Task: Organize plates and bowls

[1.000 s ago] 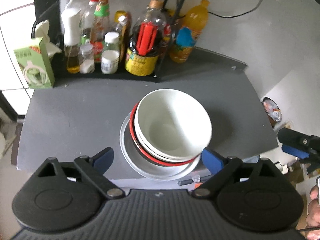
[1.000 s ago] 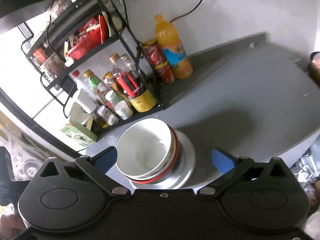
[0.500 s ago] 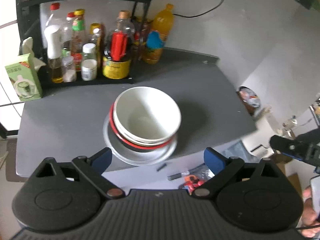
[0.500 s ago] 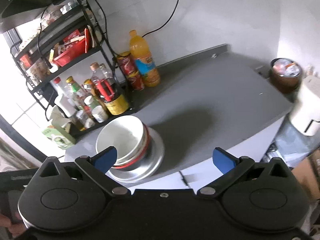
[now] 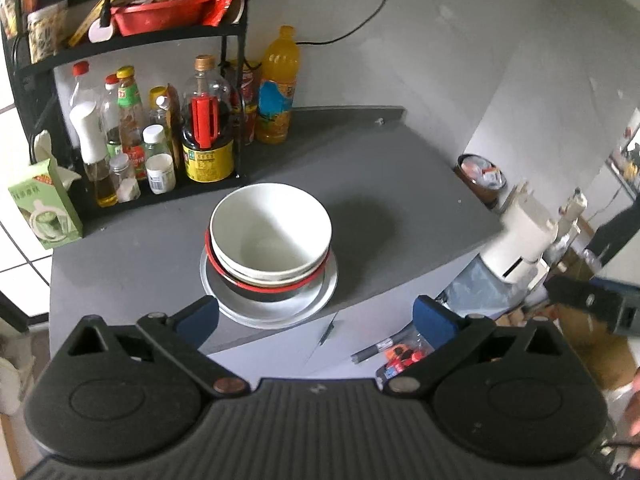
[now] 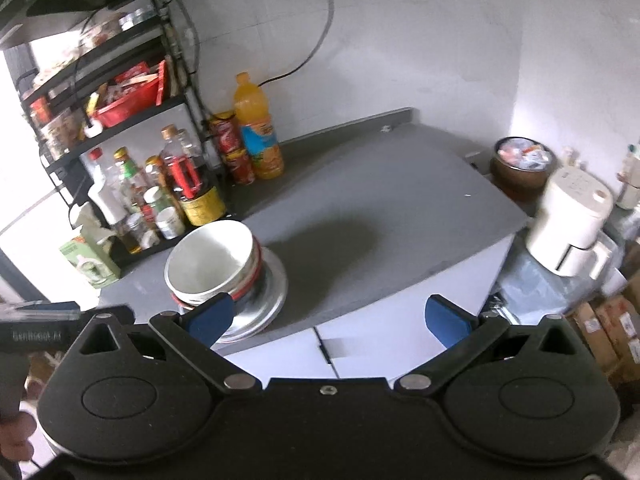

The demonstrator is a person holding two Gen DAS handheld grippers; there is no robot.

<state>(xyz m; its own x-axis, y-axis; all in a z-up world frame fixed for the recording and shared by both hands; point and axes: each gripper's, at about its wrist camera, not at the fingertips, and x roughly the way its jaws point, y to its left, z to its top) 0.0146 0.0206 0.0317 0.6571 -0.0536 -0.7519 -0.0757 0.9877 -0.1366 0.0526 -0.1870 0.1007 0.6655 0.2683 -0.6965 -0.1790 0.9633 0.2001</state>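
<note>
one stack sits on the grey bench [image 5: 132, 264], near its front edge: a white bowl [image 5: 270, 234] on top, a second white rim under it, a red-rimmed bowl [image 5: 272, 290] below, and one metal plate [image 5: 276, 312] at the bottom. at 11 o'clock from the stack stands a black rack [image 5: 132, 40] crowded with bottles; one orange drink bottle [image 5: 278, 88] stands at 12 o'clock. left gripper [image 5: 316, 318] and right gripper [image 6: 326, 316] both hang off the bench's front edge, fingers apart, holding nothing. the wall is white.
</note>
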